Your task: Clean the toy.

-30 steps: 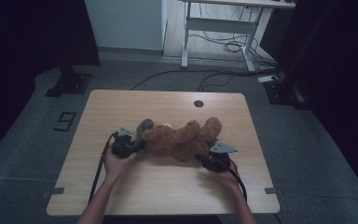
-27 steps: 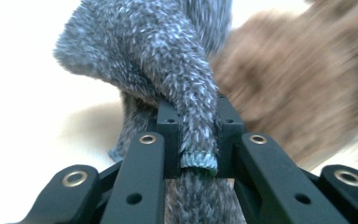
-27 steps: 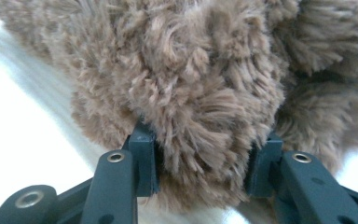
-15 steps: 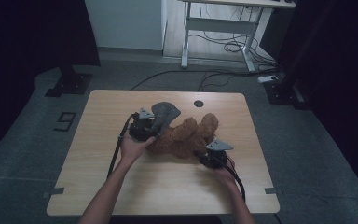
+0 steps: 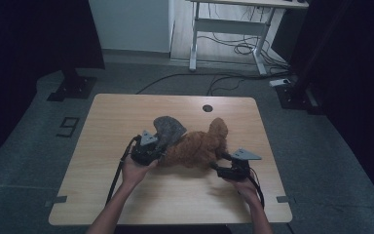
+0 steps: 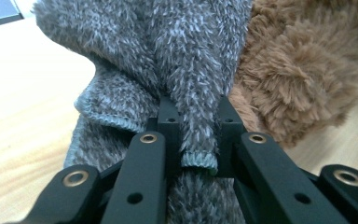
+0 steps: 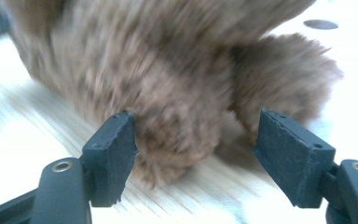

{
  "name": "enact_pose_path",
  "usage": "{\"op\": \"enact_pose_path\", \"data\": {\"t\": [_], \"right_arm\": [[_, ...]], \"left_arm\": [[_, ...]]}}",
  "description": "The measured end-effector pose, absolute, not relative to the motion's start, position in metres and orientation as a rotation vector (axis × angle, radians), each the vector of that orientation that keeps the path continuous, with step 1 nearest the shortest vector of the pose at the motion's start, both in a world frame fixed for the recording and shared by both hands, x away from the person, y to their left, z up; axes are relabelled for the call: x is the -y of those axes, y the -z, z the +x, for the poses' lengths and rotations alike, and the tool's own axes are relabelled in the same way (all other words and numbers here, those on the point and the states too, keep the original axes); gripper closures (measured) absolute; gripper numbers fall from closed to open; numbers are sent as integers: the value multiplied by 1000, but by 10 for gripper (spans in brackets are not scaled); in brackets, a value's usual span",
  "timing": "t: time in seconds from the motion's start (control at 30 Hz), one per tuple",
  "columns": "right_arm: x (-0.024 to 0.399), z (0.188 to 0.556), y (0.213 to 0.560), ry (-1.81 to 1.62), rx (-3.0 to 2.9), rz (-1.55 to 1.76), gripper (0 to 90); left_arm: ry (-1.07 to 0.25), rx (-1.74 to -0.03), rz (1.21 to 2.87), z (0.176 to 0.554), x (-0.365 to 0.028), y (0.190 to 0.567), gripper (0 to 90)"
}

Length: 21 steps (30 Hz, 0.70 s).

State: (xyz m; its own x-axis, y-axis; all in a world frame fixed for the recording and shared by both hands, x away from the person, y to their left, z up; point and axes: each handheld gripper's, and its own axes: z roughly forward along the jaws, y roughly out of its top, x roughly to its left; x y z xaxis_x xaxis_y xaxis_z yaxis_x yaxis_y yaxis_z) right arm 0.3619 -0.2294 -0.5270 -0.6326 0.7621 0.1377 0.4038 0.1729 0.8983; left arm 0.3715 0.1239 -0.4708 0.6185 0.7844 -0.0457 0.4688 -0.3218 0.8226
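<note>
Dressing or undressing of a brown teddy bear (image 5: 197, 148) at mid-table (image 5: 126, 112) seemed underway: the left tool (image 5: 148, 148) pinched its grey knitted garment (image 6: 168, 60). The right tool (image 5: 229, 168), its jaws just opened, straddled a leg unclamped. Next move: pull the garment. Nothing obstructed.
</note>
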Motion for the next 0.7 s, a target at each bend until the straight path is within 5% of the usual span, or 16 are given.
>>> {"op": "enact_pose_path", "data": {"t": [0.27, 0.47, 0.6, 0.7], "right_arm": [[243, 348, 495, -1558, -2006, 1094, 141], [241, 341, 478, -1587, -1973, 1072, 135], [234, 339, 480, -1581, -2071, 998, 309], [221, 338, 495, -1532, -2225, 951, 345]], "left_arm": [[-423, -950, 1926, 344, -132, 482, 776], [-392, -915, 1944, 323, -134, 489, 775], [-375, -900, 1957, 313, -134, 495, 775], [-374, -899, 1973, 311, -131, 499, 775]]}}
